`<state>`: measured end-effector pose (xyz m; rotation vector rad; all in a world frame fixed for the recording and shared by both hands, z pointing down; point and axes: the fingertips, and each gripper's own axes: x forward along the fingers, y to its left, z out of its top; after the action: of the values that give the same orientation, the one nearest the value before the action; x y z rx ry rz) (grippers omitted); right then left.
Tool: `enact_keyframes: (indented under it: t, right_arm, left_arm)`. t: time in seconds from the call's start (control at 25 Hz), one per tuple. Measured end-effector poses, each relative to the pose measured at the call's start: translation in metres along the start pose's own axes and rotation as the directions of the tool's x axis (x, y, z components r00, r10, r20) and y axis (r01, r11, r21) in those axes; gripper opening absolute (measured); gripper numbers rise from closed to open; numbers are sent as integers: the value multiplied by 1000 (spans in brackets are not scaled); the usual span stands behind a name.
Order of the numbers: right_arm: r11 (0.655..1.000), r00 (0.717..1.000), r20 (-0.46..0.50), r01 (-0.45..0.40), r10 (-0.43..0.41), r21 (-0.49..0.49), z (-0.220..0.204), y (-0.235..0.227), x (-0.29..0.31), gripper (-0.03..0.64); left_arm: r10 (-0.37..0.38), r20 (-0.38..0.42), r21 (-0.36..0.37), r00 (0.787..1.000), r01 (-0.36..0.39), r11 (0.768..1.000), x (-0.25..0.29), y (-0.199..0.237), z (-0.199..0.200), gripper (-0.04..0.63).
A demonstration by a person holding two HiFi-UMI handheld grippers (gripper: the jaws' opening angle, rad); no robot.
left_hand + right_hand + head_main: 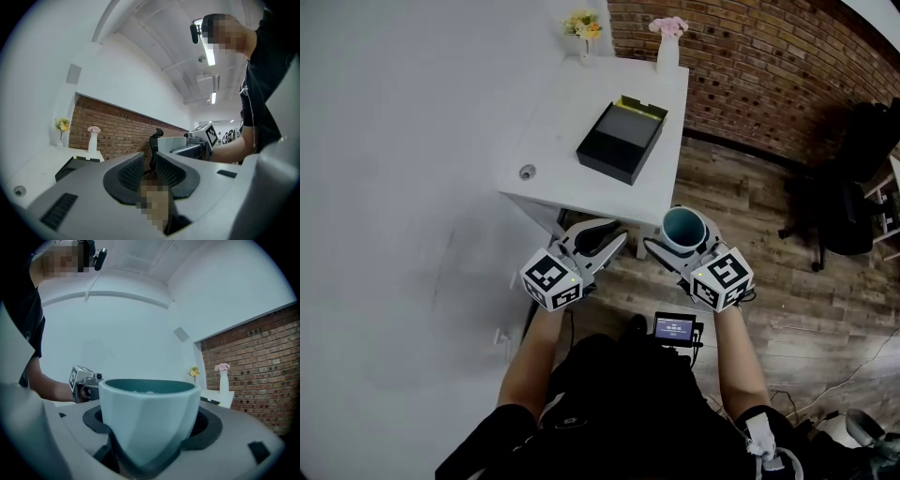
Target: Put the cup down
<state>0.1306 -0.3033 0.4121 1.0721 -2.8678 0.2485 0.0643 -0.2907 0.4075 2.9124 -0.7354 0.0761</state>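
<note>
The right claw [150, 425] pinches a pale cup [683, 228], teal inside, upright in the air just short of the white counter [581, 178]. Beside it, the left claw [617, 234] seems pressed together, empty. A black box [622, 139] lies ahead of both.

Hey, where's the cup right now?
In the head view the cup is centre-right, upright between the jaws of the right gripper, held in the air just off the near right corner of the white table.
</note>
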Motion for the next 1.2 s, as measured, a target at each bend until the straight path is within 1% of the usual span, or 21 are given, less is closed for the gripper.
enact_keyframes:
  t: [0.28, 0.48, 0.68, 1.0, 1.2]
  right_arm:
    - [1000, 1000, 1, -8, 8, 10, -1, -9, 15, 405]
    - [1000, 1000, -6, 1, -1, 8, 1, -8, 21, 405]
    - [1000, 1000, -4, 18, -18, 14, 0, -8, 31, 405]
    - [999, 999, -3, 32, -32, 15, 5, -7, 48, 405]
    - [1000, 1000, -16, 27, -27, 13, 0, -7, 55, 405]
  left_arm:
    - [14, -10, -11, 1000, -14, 1000, 2, 16, -2, 83]
    - [-20, 4, -17, 1000, 20, 1000, 3, 19, 3, 83]
    - [-59, -21, -23, 998, 58, 998, 3, 25, -3, 83]
    - [-92, -28, -23, 995, 91, 996, 2, 39, 1, 83]
    - [-103, -31, -25, 994, 103, 994, 4, 41, -3, 83]
